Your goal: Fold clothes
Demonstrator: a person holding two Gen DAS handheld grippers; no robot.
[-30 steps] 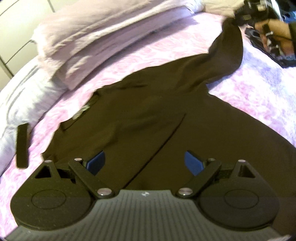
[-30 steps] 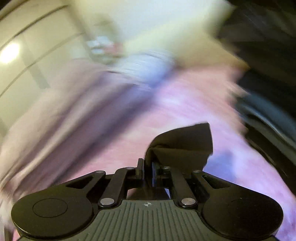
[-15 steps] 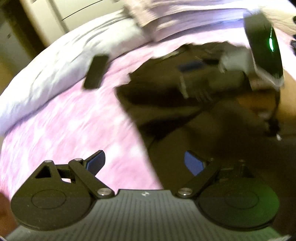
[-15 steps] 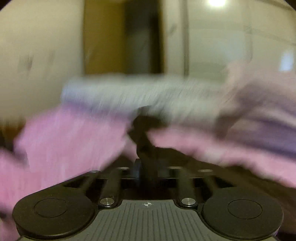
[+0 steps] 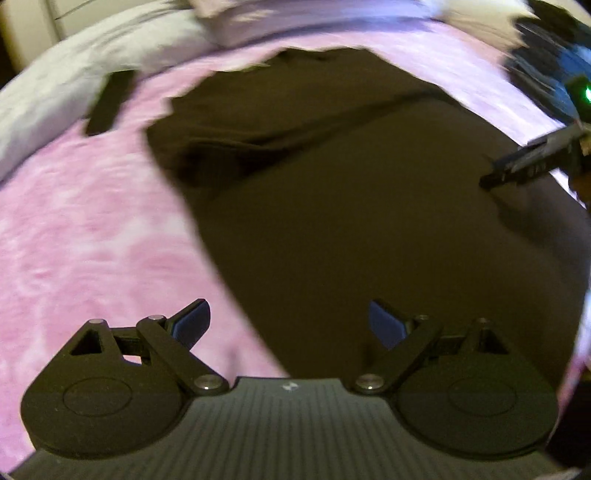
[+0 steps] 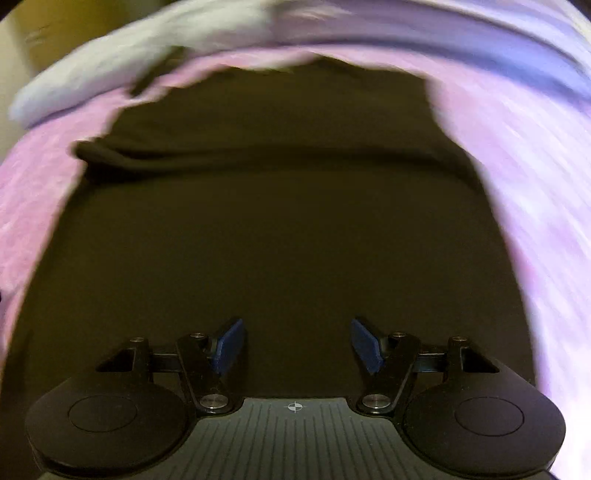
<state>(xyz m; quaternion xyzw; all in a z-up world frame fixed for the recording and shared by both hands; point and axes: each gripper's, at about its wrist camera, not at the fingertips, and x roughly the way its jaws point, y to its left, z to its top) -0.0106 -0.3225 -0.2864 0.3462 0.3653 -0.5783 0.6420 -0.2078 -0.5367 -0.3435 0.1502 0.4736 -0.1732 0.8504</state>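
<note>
A dark brown garment (image 5: 351, 206) lies spread on the pink bedspread (image 5: 81, 236), with a sleeve folded across its upper part. My left gripper (image 5: 290, 325) is open and empty, hovering over the garment's left edge. My right gripper (image 6: 295, 345) is open and empty, right above the middle of the garment (image 6: 280, 229). The right gripper also shows at the right edge of the left wrist view (image 5: 532, 162), over the cloth.
A black remote-like bar (image 5: 109, 101) lies on the bedspread at the upper left. A white duvet (image 5: 66, 74) and stacked pale linens (image 5: 236, 14) lie beyond the garment. Pink bedspread (image 6: 535, 177) flanks the garment on both sides.
The right gripper carried the sleeve across the garment, then opened and let it go. The left gripper swung left toward the garment's left edge and stayed open.
</note>
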